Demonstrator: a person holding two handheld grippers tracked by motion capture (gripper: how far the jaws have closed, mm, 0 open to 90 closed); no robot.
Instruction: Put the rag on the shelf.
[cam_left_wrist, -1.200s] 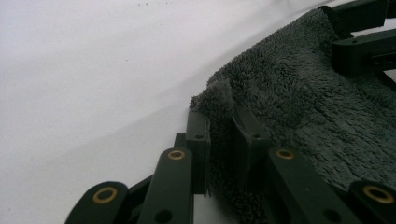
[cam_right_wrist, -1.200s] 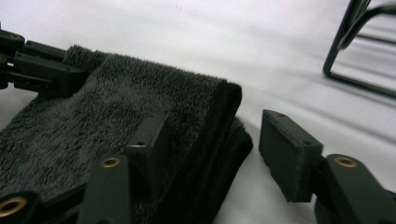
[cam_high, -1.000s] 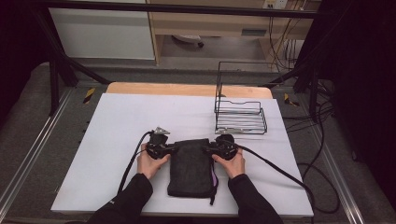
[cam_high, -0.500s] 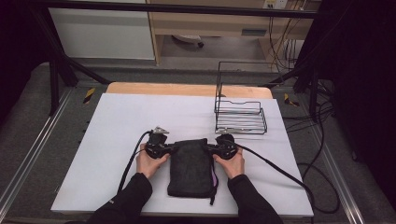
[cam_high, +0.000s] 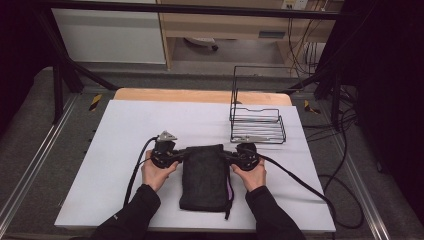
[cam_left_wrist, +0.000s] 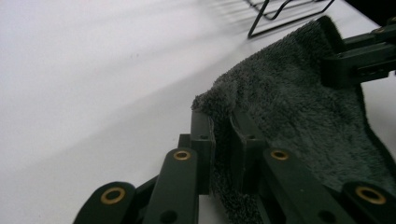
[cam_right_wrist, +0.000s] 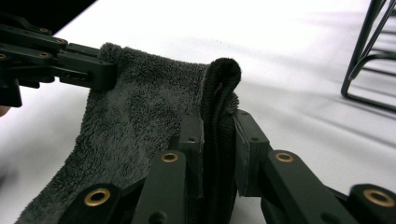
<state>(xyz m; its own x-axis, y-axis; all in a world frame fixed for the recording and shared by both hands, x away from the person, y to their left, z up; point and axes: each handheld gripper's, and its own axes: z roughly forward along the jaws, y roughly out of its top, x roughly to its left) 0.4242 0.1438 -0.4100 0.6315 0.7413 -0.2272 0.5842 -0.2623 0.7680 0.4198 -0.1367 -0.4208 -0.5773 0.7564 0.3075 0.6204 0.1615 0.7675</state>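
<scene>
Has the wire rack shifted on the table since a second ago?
No. In the high view the rack sits at the same spot by the table's far right corner, against the wooden edge strip, as before.

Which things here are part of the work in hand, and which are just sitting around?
In use:
towel, pinched at its two far corners
left gripper
right gripper

Lying about:
wire rack, apart from the towel
cables off the table's right edge
</scene>
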